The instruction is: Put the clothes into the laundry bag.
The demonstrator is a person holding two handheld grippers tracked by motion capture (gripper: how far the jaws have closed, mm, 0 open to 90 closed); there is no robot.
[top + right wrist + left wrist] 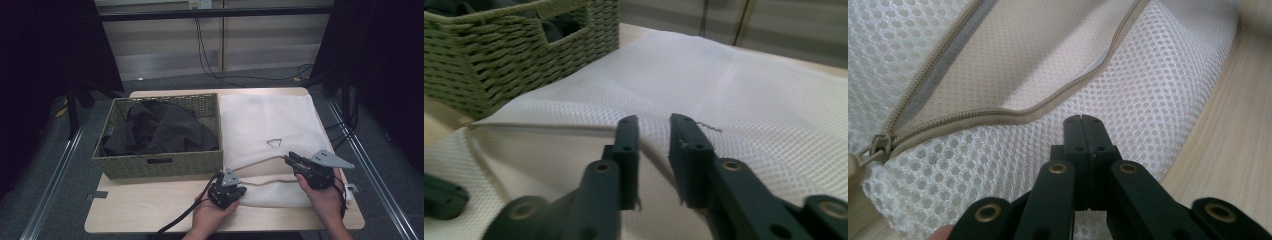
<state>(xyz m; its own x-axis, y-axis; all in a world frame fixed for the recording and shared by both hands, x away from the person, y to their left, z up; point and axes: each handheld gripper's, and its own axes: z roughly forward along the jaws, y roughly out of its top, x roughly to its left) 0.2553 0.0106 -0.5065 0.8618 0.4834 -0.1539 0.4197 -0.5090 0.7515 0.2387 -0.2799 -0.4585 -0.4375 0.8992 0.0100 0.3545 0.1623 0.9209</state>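
A white mesh laundry bag [265, 120] lies flat on the right half of the table, its beige zip opening at the near side. My left gripper [241, 191] rests at the bag's near left corner. In the left gripper view its jaws [1083, 121] are pressed together on the mesh just below the zip's lower edge [998, 116], and the zip slider [875, 147] sits at the far left. My right gripper [289, 158] holds the zip's upper edge [549, 128] raised off the lower layer. That edge runs down between the narrowly parted jaws [654, 125].
A green woven basket [150, 167] holding dark clothes [160, 127] stands on the left half of the table, against the bag. A small bent wire piece [273, 142] lies on the mesh beyond my right gripper. Bare wood runs along the table's near edge [150, 210].
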